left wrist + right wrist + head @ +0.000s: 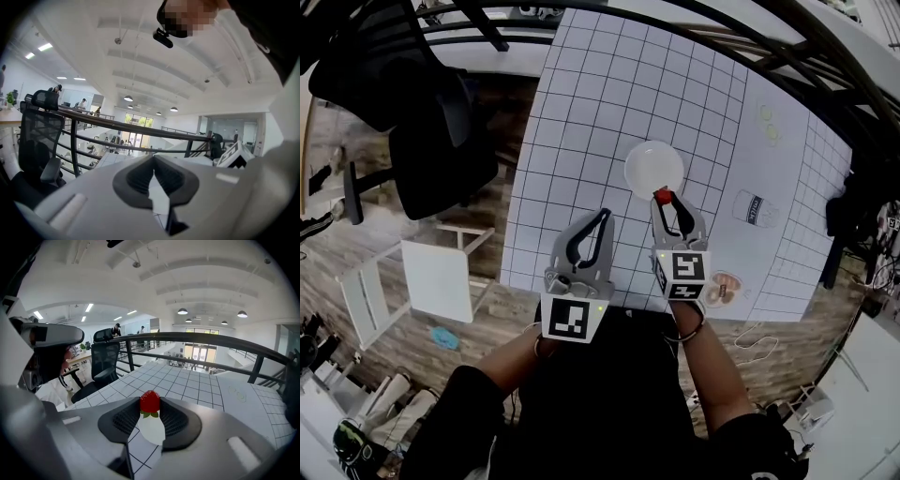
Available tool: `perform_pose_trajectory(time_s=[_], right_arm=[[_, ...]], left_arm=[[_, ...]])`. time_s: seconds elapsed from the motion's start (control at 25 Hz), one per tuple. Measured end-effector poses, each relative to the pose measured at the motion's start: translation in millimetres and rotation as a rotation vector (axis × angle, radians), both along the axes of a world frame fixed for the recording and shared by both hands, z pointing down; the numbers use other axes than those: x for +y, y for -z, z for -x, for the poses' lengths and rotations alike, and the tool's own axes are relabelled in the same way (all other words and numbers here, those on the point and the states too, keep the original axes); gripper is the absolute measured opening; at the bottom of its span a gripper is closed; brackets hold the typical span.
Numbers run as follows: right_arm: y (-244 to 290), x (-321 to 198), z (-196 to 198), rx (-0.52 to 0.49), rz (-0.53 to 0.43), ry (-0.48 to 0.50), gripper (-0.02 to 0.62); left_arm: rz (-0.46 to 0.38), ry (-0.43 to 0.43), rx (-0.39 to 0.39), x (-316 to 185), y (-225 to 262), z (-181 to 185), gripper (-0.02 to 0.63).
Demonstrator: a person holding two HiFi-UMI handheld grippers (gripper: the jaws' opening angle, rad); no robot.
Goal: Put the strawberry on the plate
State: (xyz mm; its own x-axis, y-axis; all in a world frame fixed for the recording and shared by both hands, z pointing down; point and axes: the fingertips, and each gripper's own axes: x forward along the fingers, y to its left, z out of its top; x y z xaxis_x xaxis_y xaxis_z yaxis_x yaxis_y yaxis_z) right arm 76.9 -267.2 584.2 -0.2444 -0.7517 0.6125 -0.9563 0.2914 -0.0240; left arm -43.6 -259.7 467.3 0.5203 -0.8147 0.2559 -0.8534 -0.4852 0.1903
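Observation:
A small red strawberry (662,196) with green leaves is pinched between the tips of my right gripper (663,198), just at the near rim of the white plate (653,167) on the gridded table. In the right gripper view the strawberry (150,402) sits upright between the two dark pads, with the plate (153,431) showing white below it. My left gripper (605,217) hovers to the left of the right one, its tips together and nothing in them. In the left gripper view its gripper (153,165) has the pads meeting at the tip.
The gridded white mat (619,112) covers the table. A printed can picture (751,208) and a doughnut picture (722,289) lie on its right part. A black office chair (412,112) and a white stool (431,277) stand left of the table. A black railing (206,341) runs beyond.

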Motion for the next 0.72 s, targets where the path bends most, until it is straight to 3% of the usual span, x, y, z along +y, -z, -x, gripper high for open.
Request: perform_pose_trajectory(time_s=[0.32,0.72], right_arm=[[-24,-17,-6,-0.002,0.023,0.011,0.129],[-56,-31,-22,0.039,0.054,-0.022,0.129]], left_arm=[[0.046,-0.002,-0.02,-3,-19,-8,0.011],[0.038,0.01,-0.062,-18,-29,-7,0.011]])
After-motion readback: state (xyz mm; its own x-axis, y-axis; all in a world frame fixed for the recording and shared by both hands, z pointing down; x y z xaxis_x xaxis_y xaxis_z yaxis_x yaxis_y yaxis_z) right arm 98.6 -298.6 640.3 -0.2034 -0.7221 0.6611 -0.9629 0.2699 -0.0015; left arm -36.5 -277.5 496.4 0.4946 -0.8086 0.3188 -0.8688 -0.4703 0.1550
